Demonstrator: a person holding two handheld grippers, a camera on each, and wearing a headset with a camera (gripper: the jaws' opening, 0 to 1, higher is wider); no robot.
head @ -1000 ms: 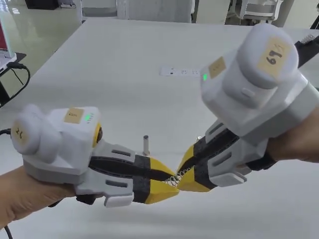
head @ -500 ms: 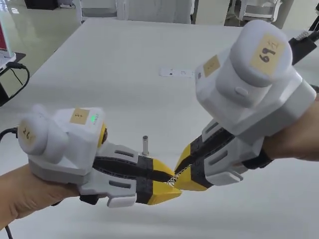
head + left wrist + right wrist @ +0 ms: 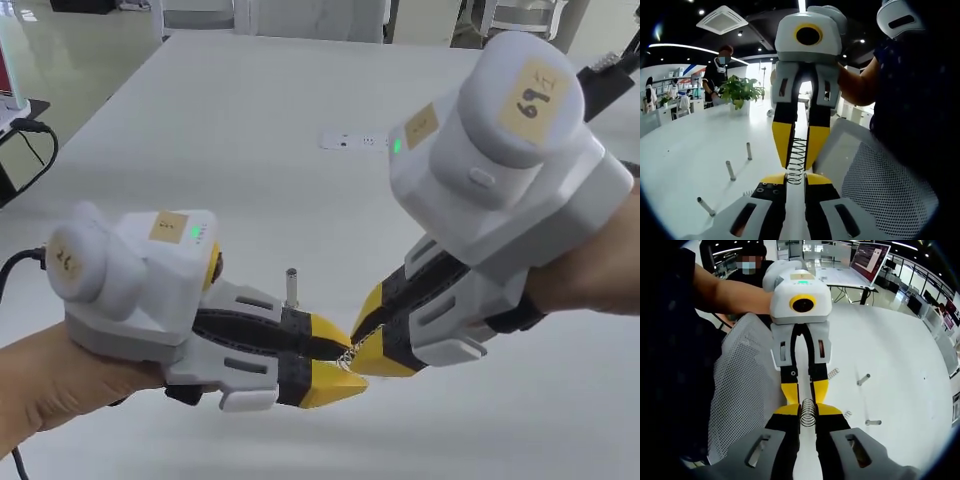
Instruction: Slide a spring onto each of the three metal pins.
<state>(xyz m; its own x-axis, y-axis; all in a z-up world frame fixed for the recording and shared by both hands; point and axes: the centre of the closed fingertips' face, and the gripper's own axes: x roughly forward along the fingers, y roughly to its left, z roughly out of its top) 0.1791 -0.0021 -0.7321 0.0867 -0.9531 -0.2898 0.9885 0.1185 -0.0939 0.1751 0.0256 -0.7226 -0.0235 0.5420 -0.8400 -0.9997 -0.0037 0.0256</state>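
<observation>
A small steel spring spans the gap between my two grippers, held tip to tip above the white table. My left gripper is shut on one end of the spring and my right gripper on the other. In the left gripper view the spring runs from my left gripper up between the right gripper's yellow fingers. The right gripper view shows the spring end-on in my right gripper. One upright metal pin stands just behind the tips. Three pins stand in a row.
A white power strip lies farther back on the table. Two loose springs lie near the pins. A mesh chair back is close to the table edge. A black cable trails at the left. People stand in the background.
Both grippers stay tip to tip with the spring between them; together they have drifted slightly left and the left one has risen a little. The pin has not moved.
</observation>
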